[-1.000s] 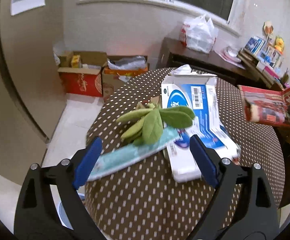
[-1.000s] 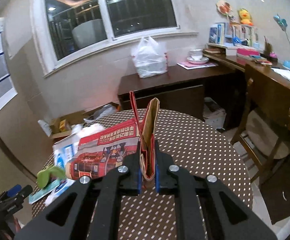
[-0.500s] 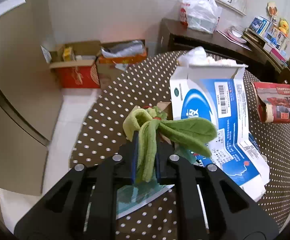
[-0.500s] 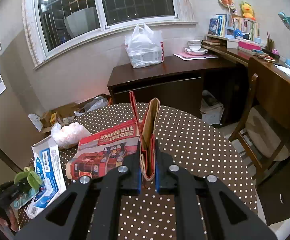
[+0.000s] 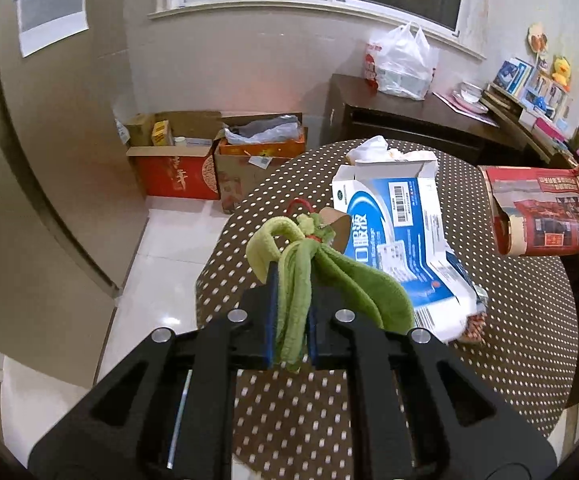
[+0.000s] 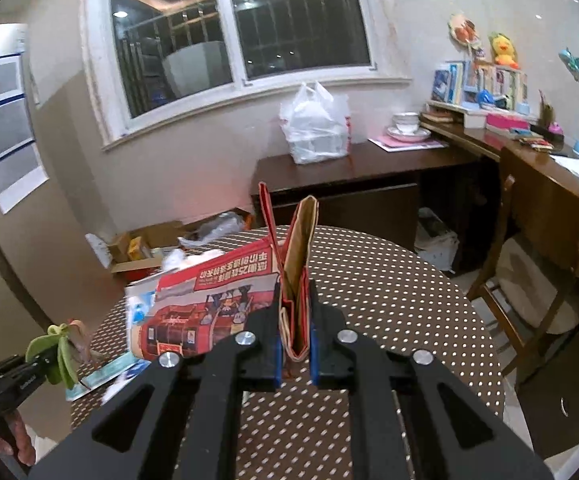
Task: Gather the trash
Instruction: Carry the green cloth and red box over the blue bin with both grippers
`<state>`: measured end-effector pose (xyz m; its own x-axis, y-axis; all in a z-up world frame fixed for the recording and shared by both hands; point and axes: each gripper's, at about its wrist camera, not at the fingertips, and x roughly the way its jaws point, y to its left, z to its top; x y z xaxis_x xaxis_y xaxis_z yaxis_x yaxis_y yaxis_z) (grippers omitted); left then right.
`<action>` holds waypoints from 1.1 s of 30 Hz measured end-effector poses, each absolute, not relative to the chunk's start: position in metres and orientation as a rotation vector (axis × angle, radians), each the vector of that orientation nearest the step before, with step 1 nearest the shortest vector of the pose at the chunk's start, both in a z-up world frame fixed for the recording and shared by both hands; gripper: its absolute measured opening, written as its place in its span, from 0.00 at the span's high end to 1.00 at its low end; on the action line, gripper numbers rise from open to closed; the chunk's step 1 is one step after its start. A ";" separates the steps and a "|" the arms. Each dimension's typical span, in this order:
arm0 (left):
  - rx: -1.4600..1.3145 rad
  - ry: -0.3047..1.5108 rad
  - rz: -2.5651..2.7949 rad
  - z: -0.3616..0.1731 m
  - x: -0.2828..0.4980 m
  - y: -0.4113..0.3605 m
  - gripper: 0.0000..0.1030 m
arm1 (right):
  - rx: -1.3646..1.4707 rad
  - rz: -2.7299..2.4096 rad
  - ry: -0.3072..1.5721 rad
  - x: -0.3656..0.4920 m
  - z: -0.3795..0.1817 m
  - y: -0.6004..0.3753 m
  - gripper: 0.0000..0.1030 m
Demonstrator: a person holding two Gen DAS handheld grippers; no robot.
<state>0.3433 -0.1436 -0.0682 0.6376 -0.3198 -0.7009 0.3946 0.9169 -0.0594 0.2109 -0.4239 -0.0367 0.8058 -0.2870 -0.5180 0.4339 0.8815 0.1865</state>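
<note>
Left wrist: left gripper (image 5: 292,316) clamping wilted greens (image 5: 301,280), lifting off table (image 5: 529,340).
Right wrist: right gripper (image 6: 294,338) pinching red paper bag (image 6: 225,312).
Remaining: blue-white carton (image 5: 401,236) lying mid-table, uncollected.

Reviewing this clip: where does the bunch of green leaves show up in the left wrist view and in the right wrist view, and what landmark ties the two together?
Left wrist: the green leaves sit at centre, clamped by the left gripper.
Right wrist: the same leaves appear small at the far left edge, beside the red paper bag that the right gripper pinches.
Shared landmark: the white plastic bag on the dark sideboard under the window.
</note>
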 end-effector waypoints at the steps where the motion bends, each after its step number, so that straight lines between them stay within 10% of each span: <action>1: 0.101 0.776 -0.405 -0.066 0.338 -0.140 0.89 | 0.303 -0.380 0.499 0.208 -0.034 -0.419 0.90; 33: -0.001 0.981 -0.094 -0.132 0.219 0.063 0.89 | 0.012 0.066 0.664 0.188 -0.075 -0.139 0.90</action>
